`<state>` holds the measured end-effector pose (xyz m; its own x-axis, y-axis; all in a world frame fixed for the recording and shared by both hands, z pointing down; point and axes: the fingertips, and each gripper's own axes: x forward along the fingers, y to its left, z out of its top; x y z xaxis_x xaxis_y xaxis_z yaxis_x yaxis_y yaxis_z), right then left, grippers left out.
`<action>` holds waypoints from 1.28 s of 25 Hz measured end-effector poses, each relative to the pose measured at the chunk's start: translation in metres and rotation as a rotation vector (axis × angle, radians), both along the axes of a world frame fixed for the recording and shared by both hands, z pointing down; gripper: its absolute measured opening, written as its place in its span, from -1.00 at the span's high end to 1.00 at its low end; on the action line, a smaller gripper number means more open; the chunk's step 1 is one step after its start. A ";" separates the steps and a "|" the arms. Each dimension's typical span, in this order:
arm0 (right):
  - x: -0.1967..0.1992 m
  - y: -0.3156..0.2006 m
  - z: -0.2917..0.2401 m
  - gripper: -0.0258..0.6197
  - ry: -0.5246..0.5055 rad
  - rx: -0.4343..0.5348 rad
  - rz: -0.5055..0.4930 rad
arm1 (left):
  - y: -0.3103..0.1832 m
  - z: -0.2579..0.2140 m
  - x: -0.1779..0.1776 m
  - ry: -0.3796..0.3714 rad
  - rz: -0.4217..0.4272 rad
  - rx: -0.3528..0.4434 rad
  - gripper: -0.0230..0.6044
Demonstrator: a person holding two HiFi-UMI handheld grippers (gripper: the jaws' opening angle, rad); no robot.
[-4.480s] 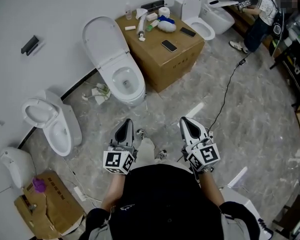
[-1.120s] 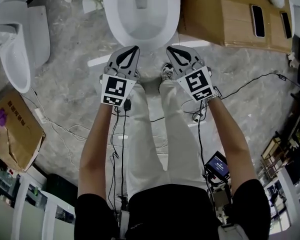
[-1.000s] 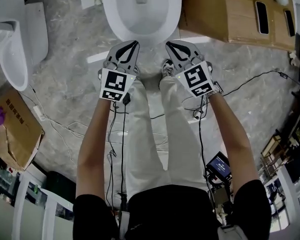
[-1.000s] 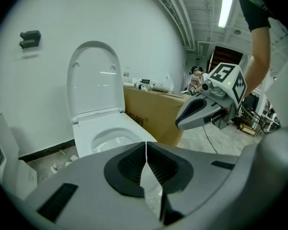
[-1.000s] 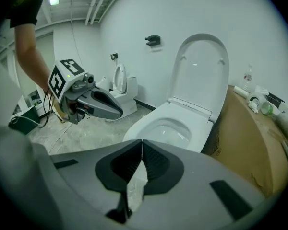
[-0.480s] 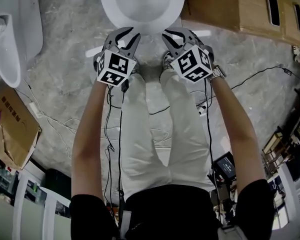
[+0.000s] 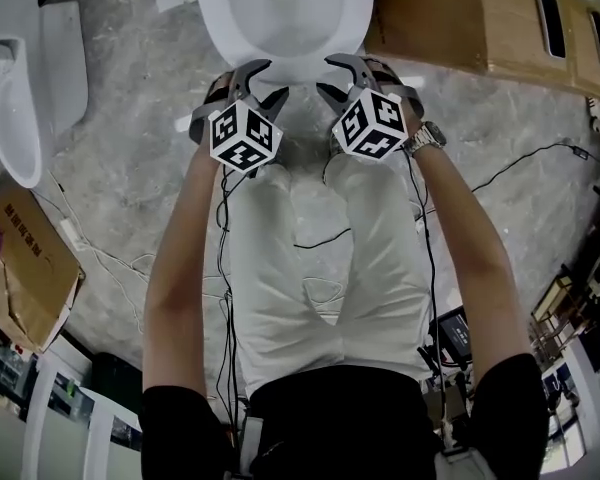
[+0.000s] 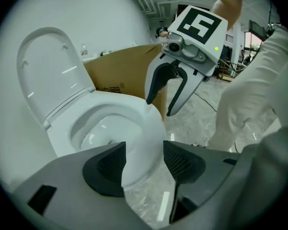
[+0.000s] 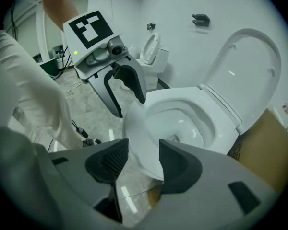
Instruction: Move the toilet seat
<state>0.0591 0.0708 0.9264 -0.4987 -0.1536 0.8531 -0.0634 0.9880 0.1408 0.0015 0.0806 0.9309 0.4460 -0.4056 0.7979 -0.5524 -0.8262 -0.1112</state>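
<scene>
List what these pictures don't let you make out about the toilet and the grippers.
- Head view: the toilet's raised lid is cut off by the top edge.
- Gripper views: whether the left gripper or the right gripper touches the rim; the open jaws only frame it.
- Left gripper view: cardboard box print, too small to read.

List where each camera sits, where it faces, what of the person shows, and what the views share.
Head view: on the head, facing steeply down at the toilet and floor; shows arms, legs, left gripper, right gripper.
Left gripper view: on the left gripper, along its open jaws to the bowl rim; shows a leg.
Right gripper view: on the right gripper, along its open jaws to the rim; shows a leg.
Shared: the toilet in all; each gripper view sees the other gripper.
</scene>
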 end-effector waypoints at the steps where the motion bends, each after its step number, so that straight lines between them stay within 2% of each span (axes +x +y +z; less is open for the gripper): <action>1: -0.001 -0.001 0.004 0.33 0.009 0.005 -0.018 | -0.001 0.004 0.000 -0.012 0.016 0.002 0.18; 7: -0.006 0.001 0.030 0.23 0.076 0.028 -0.116 | 0.002 0.026 0.003 -0.092 0.123 -0.022 0.09; 12: -0.010 0.000 0.046 0.21 0.141 0.103 -0.226 | 0.000 0.040 0.006 -0.192 0.228 0.005 0.01; 17: -0.014 0.001 0.059 0.21 0.186 0.161 -0.314 | -0.003 0.051 0.007 -0.263 0.284 0.024 0.00; 22: -0.016 0.003 0.065 0.21 0.191 0.178 -0.338 | -0.001 0.060 0.007 -0.292 0.316 0.022 0.00; 32: -0.015 0.003 0.063 0.23 0.206 0.177 -0.322 | -0.003 0.057 0.004 -0.307 0.315 0.022 -0.02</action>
